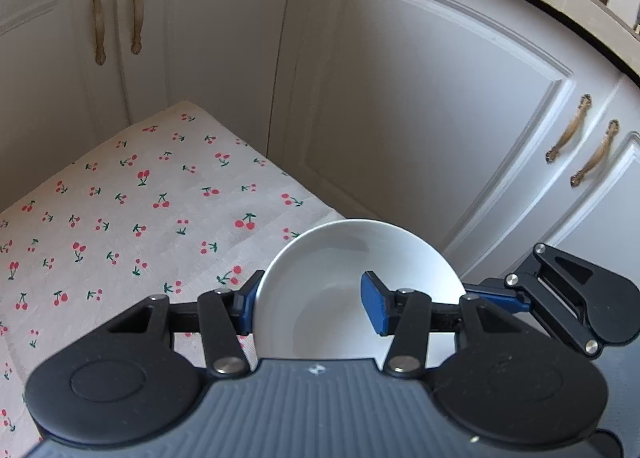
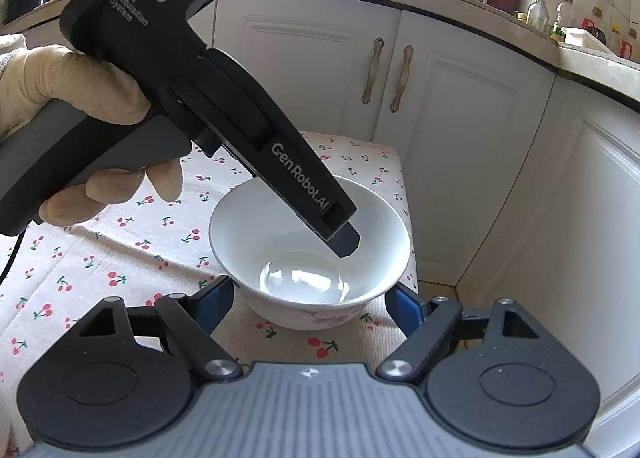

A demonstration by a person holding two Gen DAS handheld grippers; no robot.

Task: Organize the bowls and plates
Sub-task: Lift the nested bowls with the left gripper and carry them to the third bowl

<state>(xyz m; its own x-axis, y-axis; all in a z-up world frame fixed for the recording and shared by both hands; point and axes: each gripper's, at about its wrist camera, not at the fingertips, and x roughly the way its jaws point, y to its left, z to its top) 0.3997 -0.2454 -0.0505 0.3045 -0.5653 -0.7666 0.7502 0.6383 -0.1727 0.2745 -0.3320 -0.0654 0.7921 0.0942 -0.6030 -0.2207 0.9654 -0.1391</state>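
My left gripper pinches the bowl wall, one finger inside, for lifting. The bowl sits at the tablecloth edge. My right gripper stands spread around it, untouching.

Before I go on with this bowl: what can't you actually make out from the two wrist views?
- White bowl underside and table contact: hidden by its own wall in both views.
- Left gripper pad contact on the bowl's wall: right wrist view shows only one finger inside the bowl.
- Other plates or bowls: none in view; cherry tablecloth cut off by frame edges.
- Right gripper fingertips: blocked by the bowl.
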